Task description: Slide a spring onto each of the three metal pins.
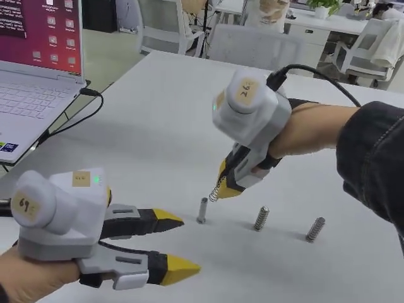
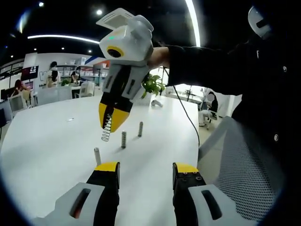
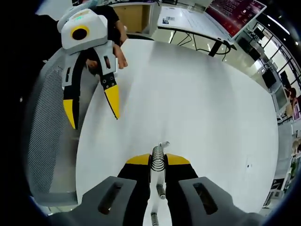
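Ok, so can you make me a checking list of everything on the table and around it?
Surface: white table, plain and flat.
Job's things: bare pin stands upright; second pin and third pin each wear a spring; loose spring hangs just above the bare pin.
Clutter: open laptop at the table's far left.
Grippers: right gripper shut on the loose spring; left gripper open, holding nothing.
Cables: laptop cable lies on the table; gripper cable runs from the right gripper.
Surroundings: office chair and desks behind the table.
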A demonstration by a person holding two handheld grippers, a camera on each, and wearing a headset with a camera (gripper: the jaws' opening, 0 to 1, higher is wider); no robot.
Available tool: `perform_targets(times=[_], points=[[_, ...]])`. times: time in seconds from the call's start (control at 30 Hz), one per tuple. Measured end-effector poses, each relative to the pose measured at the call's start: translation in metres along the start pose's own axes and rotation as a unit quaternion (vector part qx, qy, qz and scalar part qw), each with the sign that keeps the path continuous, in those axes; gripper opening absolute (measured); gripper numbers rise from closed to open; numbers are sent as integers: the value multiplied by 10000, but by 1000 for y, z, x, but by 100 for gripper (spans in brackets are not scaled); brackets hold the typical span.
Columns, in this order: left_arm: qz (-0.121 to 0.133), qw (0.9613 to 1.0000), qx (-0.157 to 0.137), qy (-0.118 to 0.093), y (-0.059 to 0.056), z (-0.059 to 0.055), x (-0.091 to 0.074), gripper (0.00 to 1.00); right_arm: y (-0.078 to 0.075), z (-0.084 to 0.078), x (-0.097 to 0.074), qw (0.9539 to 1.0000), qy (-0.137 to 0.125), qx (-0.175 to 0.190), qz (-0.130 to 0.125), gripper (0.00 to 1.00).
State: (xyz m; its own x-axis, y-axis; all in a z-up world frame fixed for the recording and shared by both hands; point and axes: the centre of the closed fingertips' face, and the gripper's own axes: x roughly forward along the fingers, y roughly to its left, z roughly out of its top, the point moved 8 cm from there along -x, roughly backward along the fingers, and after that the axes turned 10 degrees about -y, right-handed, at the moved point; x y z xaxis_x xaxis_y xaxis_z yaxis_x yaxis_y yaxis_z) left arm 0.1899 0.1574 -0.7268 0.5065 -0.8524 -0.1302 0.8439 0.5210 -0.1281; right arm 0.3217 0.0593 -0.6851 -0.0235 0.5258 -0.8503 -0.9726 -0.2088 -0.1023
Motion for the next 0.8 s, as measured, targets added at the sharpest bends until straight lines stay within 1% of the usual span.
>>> perform_targets(times=[0.27, 0.37, 0.8], points=[[-2, 10000, -46, 44, 0, -3, 0, 39, -3, -3, 10, 9999, 60, 59, -69, 8], [4, 10000, -55, 47, 0, -3, 0, 39, -3, -3, 14, 9999, 116, 36, -37, 8], [35, 9999, -103, 49, 2, -5, -1, 38, -9, -2, 24, 9998, 165, 20, 89, 8]])
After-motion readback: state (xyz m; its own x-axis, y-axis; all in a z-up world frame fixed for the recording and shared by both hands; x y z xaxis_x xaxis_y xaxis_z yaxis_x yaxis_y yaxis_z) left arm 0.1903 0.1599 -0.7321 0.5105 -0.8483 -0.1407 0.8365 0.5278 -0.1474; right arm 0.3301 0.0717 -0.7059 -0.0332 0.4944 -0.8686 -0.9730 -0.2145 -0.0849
